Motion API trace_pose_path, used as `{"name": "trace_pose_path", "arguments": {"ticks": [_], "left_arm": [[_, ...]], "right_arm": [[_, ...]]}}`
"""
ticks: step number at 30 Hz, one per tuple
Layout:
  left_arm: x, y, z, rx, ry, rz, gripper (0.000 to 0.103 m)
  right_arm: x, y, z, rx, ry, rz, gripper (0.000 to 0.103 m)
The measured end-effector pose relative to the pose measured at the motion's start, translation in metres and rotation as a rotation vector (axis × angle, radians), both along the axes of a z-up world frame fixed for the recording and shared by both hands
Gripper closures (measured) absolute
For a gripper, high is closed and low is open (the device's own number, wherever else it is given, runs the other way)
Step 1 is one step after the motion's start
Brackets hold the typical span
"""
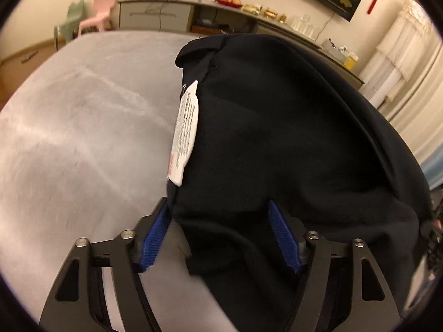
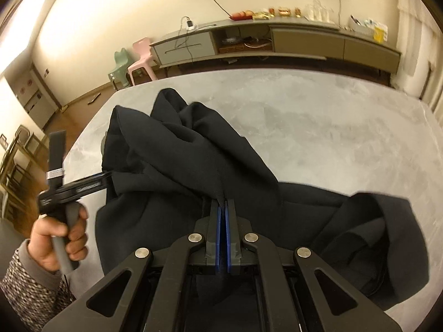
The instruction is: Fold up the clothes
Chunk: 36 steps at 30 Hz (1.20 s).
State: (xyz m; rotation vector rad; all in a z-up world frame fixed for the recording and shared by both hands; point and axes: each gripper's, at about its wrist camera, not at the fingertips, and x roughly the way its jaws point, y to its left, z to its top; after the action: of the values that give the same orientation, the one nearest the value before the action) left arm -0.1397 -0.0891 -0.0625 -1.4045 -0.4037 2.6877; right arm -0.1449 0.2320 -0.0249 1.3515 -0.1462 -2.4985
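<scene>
Left wrist view: my left gripper (image 1: 221,229) has its jaws spread wide, and a fold of the black garment (image 1: 290,138) hangs down between the two blue pads (image 1: 155,243); the pads are not pressed on the cloth.
Table: the grey table (image 1: 77,127) fills the left half of this view, under and beside the cloth.
Label: a white care label (image 1: 184,135) hangs along the left edge of the garment, above the left pad.
Garment here: it bulks up in front of the camera and covers the right half of the view.
Background: a green chair (image 1: 69,22) and a pink chair (image 1: 97,13) stand at far left, with a long low cabinet (image 1: 155,13) against the wall to their right.
Right wrist view: at left, the person's left hand (image 2: 59,243) grips the handle of the left gripper (image 2: 74,188), whose front end is hidden in the cloth.
Garment there: the black garment (image 2: 193,166) lies heaped on the grey table (image 2: 332,130), from the left edge across to the near right.
Right gripper: my right gripper (image 2: 223,203) has its jaws drawn almost together, pinching a ridge of the cloth at the tips.
Far wall: the low cabinet (image 2: 304,41) runs along it.
</scene>
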Motion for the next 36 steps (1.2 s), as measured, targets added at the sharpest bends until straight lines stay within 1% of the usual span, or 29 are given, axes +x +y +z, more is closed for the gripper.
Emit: {"name": "trace_pose_path", "arguments": {"ticks": [2, 3, 4, 7, 9, 10, 11, 12, 13, 14, 16, 17, 19, 21, 22, 23, 26, 27, 28, 29, 30, 31, 32, 33, 34, 35, 36], "left_arm": [[-0.001, 0.003, 0.003, 0.012, 0.016, -0.013, 0.095], [0.002, 0.001, 0.012, 0.020, 0.039, -0.016, 0.096], [0.016, -0.016, 0.032, 0.037, 0.089, 0.009, 0.097], [0.068, -0.083, 0.102, 0.100, 0.263, 0.116, 0.097], [0.103, -0.128, 0.149, 0.141, 0.379, 0.187, 0.097], [0.111, -0.156, 0.150, 0.155, 0.369, 0.257, 0.097], [0.115, -0.186, 0.144, 0.166, 0.333, 0.340, 0.097], [0.116, -0.208, 0.132, 0.175, 0.285, 0.414, 0.097], [0.113, -0.216, 0.121, 0.170, 0.240, 0.446, 0.097], [0.110, -0.221, 0.109, 0.159, 0.198, 0.463, 0.097], [0.102, -0.214, 0.100, 0.152, 0.165, 0.438, 0.096], [0.098, -0.209, 0.100, 0.152, 0.166, 0.428, 0.096], [0.096, -0.200, 0.104, 0.152, 0.175, 0.410, 0.096], [0.093, -0.198, 0.107, 0.154, 0.185, 0.398, 0.096], [0.093, -0.197, 0.109, 0.156, 0.190, 0.393, 0.096], [0.091, -0.196, 0.109, 0.155, 0.192, 0.389, 0.096], [0.087, -0.194, 0.111, 0.151, 0.196, 0.373, 0.096], [0.084, -0.195, 0.112, 0.148, 0.196, 0.372, 0.096], [0.087, -0.197, 0.115, 0.153, 0.203, 0.380, 0.096], [0.091, -0.200, 0.118, 0.160, 0.212, 0.391, 0.096], [0.095, -0.205, 0.122, 0.171, 0.230, 0.411, 0.096], [0.102, -0.212, 0.129, 0.175, 0.261, 0.437, 0.096], [0.109, -0.219, 0.136, 0.176, 0.295, 0.466, 0.096], [0.115, -0.224, 0.142, 0.168, 0.325, 0.487, 0.096], [0.118, -0.226, 0.144, 0.158, 0.336, 0.502, 0.096], [0.120, -0.227, 0.145, 0.148, 0.341, 0.514, 0.096], [0.115, -0.226, 0.142, 0.141, 0.320, 0.515, 0.096]], "right_arm": [[0.001, -0.002, -0.002, -0.004, -0.011, 0.004, 0.100], [0.005, -0.003, -0.003, -0.003, -0.005, 0.017, 0.100], [0.012, -0.006, 0.001, -0.021, 0.012, 0.054, 0.100], [0.037, -0.023, 0.030, -0.141, 0.065, 0.251, 0.100], [0.057, -0.043, 0.049, -0.204, 0.067, 0.445, 0.098], [0.064, -0.054, 0.058, -0.224, 0.064, 0.541, 0.095], [0.064, -0.062, 0.064, -0.222, 0.070, 0.596, 0.089], [0.061, -0.069, 0.071, -0.211, 0.091, 0.619, 0.061], [0.053, -0.073, 0.078, -0.205, 0.116, 0.620, 0.031], [0.036, -0.075, 0.083, -0.203, 0.140, 0.585, 0.024], [-0.007, -0.082, 0.087, -0.181, 0.160, 0.484, 0.023], [-0.033, -0.088, 0.081, -0.143, 0.137, 0.410, 0.023], [-0.086, -0.102, 0.057, -0.048, 0.069, 0.264, 0.023], [-0.131, -0.120, 0.022, 0.038, -0.029, 0.186, 0.023], [-0.148, -0.129, 0.005, 0.063, -0.076, 0.172, 0.023], [-0.161, -0.137, -0.010, 0.070, -0.113, 0.170, 0.023], [-0.184, -0.155, -0.031, 0.059, -0.158, 0.175, 0.023], [-0.190, -0.161, -0.036, 0.065, -0.164, 0.180, 0.037], [-0.193, -0.166, -0.040, 0.080, -0.166, 0.194, 0.086], [-0.192, -0.172, -0.041, 0.107, -0.165, 0.221, 0.100], [-0.191, -0.177, -0.043, 0.135, -0.163, 0.247, 0.099], [-0.187, -0.180, -0.037, 0.165, -0.133, 0.273, 0.100], [-0.178, -0.178, -0.016, 0.194, -0.060, 0.283, 0.100], [-0.164, -0.170, 0.015, 0.230, 0.049, 0.261, 0.100], [-0.144, -0.159, 0.052, 0.279, 0.189, 0.222, 0.100], [-0.124, -0.149, 0.089, 0.328, 0.329, 0.182, 0.100], [-0.107, -0.139, 0.120, 0.364, 0.444, 0.142, 0.100]]}}
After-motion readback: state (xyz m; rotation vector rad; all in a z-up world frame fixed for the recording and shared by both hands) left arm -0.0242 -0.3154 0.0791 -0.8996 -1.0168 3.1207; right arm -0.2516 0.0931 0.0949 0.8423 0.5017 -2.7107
